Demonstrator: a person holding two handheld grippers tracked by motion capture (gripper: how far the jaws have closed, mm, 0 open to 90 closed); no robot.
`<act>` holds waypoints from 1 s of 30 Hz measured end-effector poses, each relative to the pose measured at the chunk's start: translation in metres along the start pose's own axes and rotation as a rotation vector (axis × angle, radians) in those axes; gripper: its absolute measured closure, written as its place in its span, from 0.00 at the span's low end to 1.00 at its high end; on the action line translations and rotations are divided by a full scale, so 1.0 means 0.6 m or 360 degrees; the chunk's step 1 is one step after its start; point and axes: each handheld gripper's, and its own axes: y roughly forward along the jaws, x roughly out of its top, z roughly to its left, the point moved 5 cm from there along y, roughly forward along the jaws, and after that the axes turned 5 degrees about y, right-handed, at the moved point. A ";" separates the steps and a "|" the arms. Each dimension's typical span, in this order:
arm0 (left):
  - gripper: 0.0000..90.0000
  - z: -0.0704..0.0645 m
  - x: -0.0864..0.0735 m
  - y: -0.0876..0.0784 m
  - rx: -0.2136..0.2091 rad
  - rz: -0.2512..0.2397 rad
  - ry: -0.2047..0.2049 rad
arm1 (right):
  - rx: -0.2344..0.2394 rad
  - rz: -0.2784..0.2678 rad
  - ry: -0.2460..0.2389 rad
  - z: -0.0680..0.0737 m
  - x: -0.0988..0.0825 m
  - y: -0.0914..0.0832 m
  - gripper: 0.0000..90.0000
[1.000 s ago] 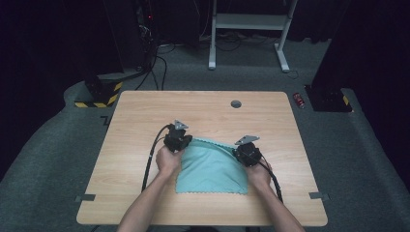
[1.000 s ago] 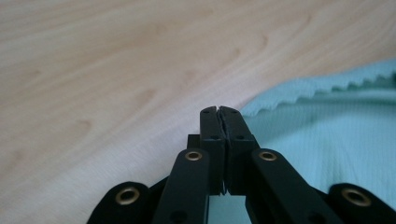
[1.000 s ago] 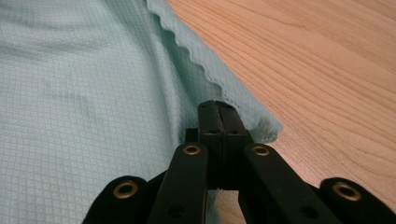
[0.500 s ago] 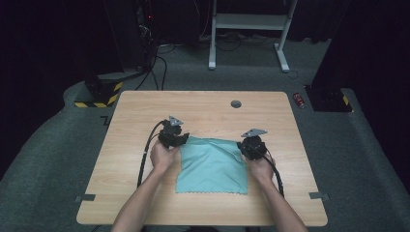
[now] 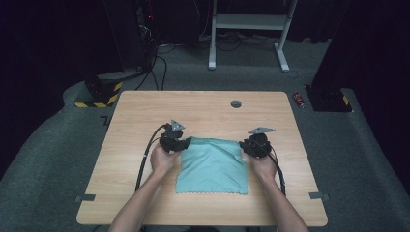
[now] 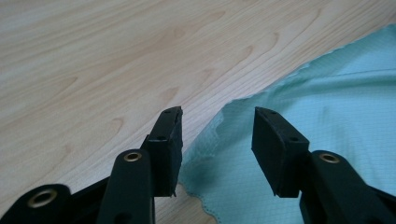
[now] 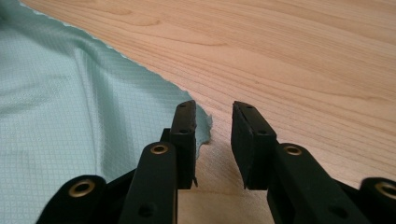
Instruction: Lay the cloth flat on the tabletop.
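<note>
A teal cloth (image 5: pixel 210 164) lies spread flat on the wooden table (image 5: pixel 203 108), near its front. My left gripper (image 5: pixel 175 140) is at the cloth's far left corner. In the left gripper view it (image 6: pixel 218 114) stands open, and the scalloped corner of the cloth (image 6: pixel 327 116) lies on the table between and below the jaws. My right gripper (image 5: pixel 256 144) is at the far right corner. In the right gripper view it (image 7: pixel 214 106) is open with a narrower gap, and the cloth's (image 7: pixel 70 102) corner tip lies beside its left jaw.
A small dark round grommet (image 5: pixel 236 104) is set in the table near its far edge. Bare wood surrounds the cloth on all sides. Each gripper's black cable (image 5: pixel 145 162) trails back along the forearm. Dark floor and equipment lie beyond the table.
The right gripper has shifted slightly right and away, and the left has barely moved. The cloth's far edge now lies straighter and flatter.
</note>
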 end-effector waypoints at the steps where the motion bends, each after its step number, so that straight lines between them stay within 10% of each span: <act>1: 0.61 0.002 -0.001 0.004 0.0002 0.0004 -0.0014 | 0.0002 0.0008 0.0010 0.000 -0.001 0.002 0.78; 11: 0.99 0.005 0.005 0.029 -0.0016 0.0014 -0.0088 | 0.0054 0.0042 -0.0019 0.005 0.000 0.013 1.00; 30: 0.92 0.033 0.022 0.063 0.0049 0.0101 -0.0202 | -0.0208 0.0080 -0.0101 -0.001 0.066 0.047 1.00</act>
